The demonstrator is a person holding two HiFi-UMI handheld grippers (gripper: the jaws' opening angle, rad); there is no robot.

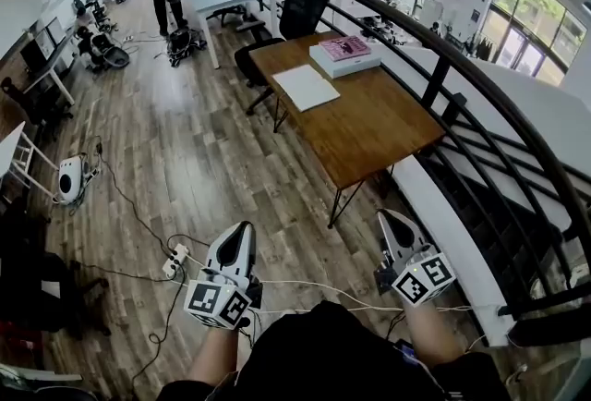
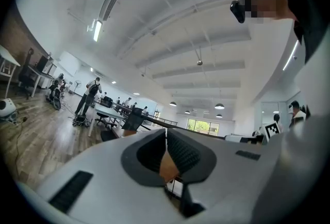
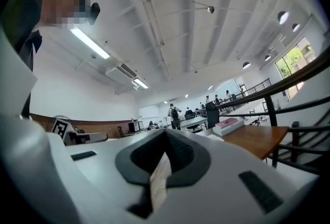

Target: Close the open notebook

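Grey-white plastic jaws come first: the left hand-held gripper (image 1: pixel 242 229) and the right hand-held gripper (image 1: pixel 388 217) both hang short of the brown wooden table (image 1: pixel 379 136), well apart from its near end. Each has its jaws pressed together with nothing between them. A white power strip with trailing cables (image 1: pixel 175 259) lies on the plank floor off the table's near left corner, just beside the left gripper. A foot caught there on the walk up is the first risk I see.

Further along the table's left edge lies the flat white open notebook (image 1: pixel 306 87), which looks thin and light. With jaws this tight there is no gap to take a cover, so they would need to open before reaching it. A closed tip nudging the pages would likely skid the notebook across the smooth wood and off that near edge. Pinching too few leaves could fold or tear one instead of swinging the whole half over.

Just beyond it, toward the table's far end, a white box with a pink book on top (image 1: pixel 344 55) stands close. A wide sweep could knock it.
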